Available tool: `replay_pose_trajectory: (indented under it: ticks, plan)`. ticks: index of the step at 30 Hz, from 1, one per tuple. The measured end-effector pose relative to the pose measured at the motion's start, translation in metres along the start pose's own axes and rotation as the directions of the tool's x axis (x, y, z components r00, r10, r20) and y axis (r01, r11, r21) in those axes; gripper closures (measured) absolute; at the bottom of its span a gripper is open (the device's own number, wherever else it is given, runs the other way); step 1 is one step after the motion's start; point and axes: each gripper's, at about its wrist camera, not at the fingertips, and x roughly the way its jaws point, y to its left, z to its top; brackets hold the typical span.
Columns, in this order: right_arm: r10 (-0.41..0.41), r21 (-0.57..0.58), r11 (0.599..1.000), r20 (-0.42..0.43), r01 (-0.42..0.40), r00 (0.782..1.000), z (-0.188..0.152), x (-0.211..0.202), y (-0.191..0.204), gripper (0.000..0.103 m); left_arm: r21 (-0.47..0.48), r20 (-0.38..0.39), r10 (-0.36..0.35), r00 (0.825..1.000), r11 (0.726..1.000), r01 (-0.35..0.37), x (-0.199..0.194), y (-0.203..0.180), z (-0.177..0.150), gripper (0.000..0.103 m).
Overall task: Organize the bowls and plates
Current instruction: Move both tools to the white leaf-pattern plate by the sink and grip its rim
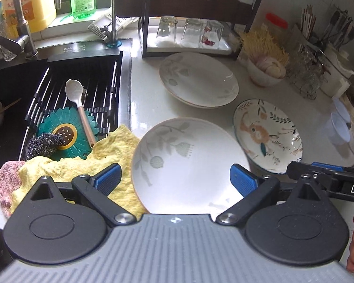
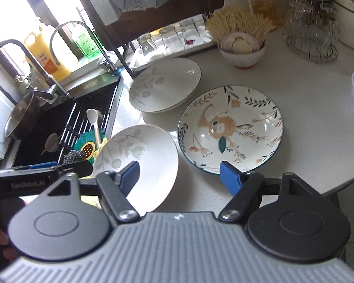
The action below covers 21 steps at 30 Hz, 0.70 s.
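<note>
A white plate with grey leaf print (image 1: pixel 177 146) lies nearest on the counter, its left rim on a yellow cloth (image 1: pixel 115 155). My left gripper (image 1: pixel 175 179) hangs over it, open wide, blue pads on either side of the plate and clear of it. My right gripper (image 2: pixel 180 176) is open too, and the right rim of that same plate (image 2: pixel 139 151) sits between its fingers without being pinched. Behind stands a stack of two matching white plates (image 1: pixel 198 82) (image 2: pixel 165 87). A floral plate with an orange figure (image 1: pixel 269 136) (image 2: pixel 231 127) lies to the right.
The black sink (image 1: pixel 11 122) with a drain rack, a spoon and a scourer is on the left. At the back stands a dark shelf with upturned glasses (image 1: pixel 188 33), then a small bowl of garlic (image 1: pixel 264 73) and a wire basket (image 2: pixel 311 35). Plastic cups (image 1: pixel 339 129) line the right edge.
</note>
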Motion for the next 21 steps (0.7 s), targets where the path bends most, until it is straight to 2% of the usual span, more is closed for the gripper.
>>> replay_pose_trajectory:
  ticks: [4, 11, 17, 21]
  plan:
    - [-0.020, 0.010, 1.000, -0.024, 0.020, 1.000, -0.007, 0.019, 0.005, 0.028, -0.026, -0.028, -0.055, 0.998, 0.998, 0.055, 0.027, 0.021, -0.006, 0.004]
    - [0.005, 0.050, 0.999, -0.029, -0.004, 1.000, -0.016, 0.039, 0.007, 0.045, -0.010, -0.024, -0.076, 0.997, 0.997, 0.076, 0.058, 0.045, -0.013, 0.012]
    - [-0.010, 0.041, 0.999, -0.013, 0.010, 1.000, -0.020, 0.057, 0.006, 0.048, 0.023, -0.041, -0.093, 0.995, 0.995, 0.094, 0.083, 0.064, -0.012, 0.038]
    - [-0.022, 0.066, 0.998, -0.010, 0.023, 1.000, -0.024, 0.069, 0.004, 0.048, -0.001, -0.049, -0.135, 0.990, 0.991, 0.135, 0.094, 0.071, -0.011, 0.049]
